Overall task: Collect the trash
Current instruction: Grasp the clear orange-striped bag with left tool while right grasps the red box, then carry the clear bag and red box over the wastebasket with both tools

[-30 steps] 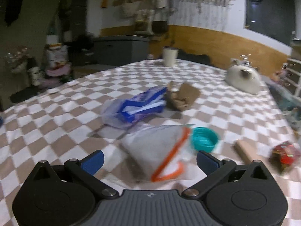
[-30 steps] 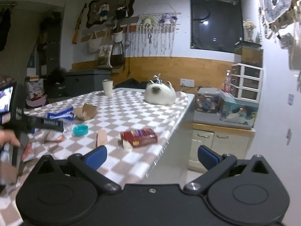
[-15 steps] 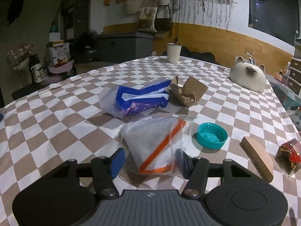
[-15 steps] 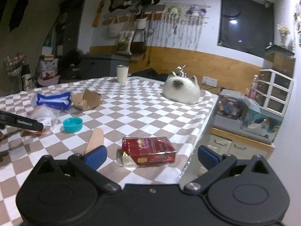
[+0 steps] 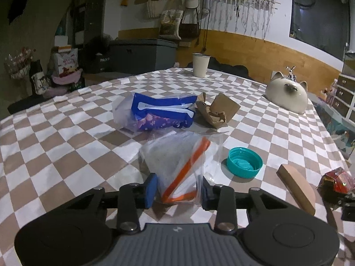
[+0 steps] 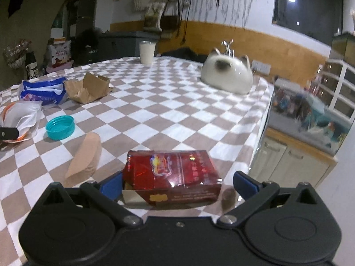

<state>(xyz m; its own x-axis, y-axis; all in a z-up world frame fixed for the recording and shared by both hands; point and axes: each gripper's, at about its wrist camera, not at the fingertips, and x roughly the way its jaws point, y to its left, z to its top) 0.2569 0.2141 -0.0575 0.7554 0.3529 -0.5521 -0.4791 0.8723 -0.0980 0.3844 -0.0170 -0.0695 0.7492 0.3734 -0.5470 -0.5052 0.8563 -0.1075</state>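
Around the teal bottle cap on my counter I count one clear zip bag, one blue wrapper, one torn cardboard box, one wooden piece, one red carton, one cup, one cat figurine.

Trash on my checkered table
Clear orange-striped bag lies crumpled; red box, seemingly torn open, lies flat.

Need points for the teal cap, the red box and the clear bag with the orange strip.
teal cap [image 5: 244,165], left wrist view, inner face of the cap.
red box [image 6: 175,168], right wrist view, top face.
clear bag [image 5: 175,157], left wrist view, front panel beside the orange strip.
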